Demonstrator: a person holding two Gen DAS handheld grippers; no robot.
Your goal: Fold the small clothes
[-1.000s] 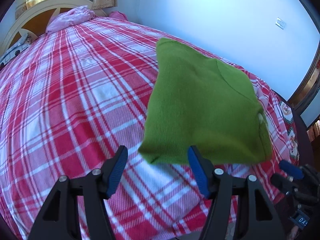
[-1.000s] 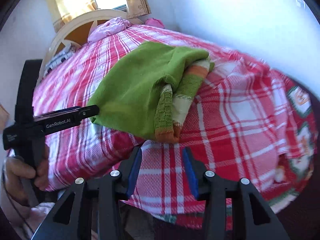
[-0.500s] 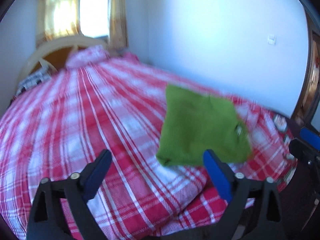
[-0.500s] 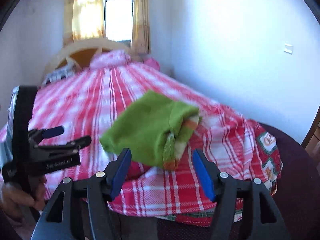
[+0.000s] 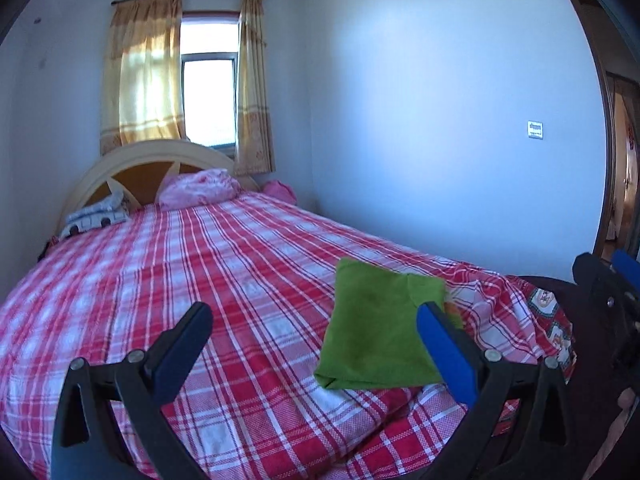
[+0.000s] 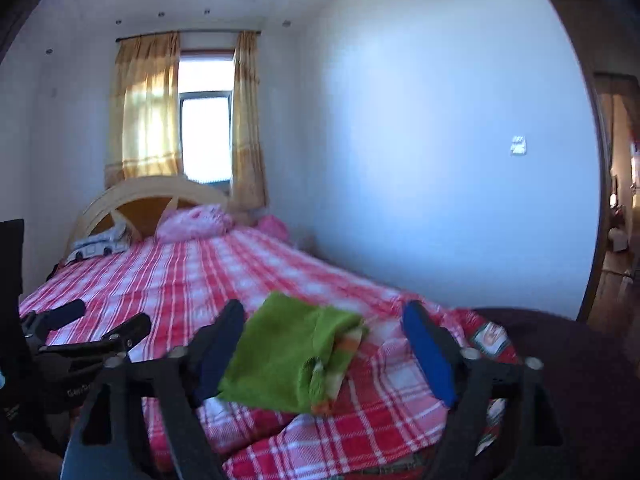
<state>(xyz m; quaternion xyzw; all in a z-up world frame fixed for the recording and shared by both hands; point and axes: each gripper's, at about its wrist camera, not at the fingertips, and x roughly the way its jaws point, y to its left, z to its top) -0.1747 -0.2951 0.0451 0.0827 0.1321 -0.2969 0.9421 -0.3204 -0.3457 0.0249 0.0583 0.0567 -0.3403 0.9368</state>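
Observation:
A folded green knit garment [image 5: 376, 332] lies near the foot corner of the red-and-white plaid bed [image 5: 224, 272]. In the right wrist view the garment [image 6: 280, 352] shows a striped orange-and-cream cuff on its right side. My left gripper [image 5: 316, 340] is open and empty, held back above the bed's near edge. My right gripper [image 6: 324, 356] is open and empty, also drawn back from the garment. The left gripper also shows at the left of the right wrist view [image 6: 100, 336].
Pink pillows [image 5: 200, 194] and a patterned cloth [image 5: 94, 216] lie by the cream headboard [image 5: 140, 160]. A curtained window [image 5: 206, 104] is behind. A white wall runs along the bed's right side. A dark wood doorway [image 5: 620, 160] stands at the right.
Both grippers have pulled back and up from the folded garment and opened wider. The garment stays folded on the bed.

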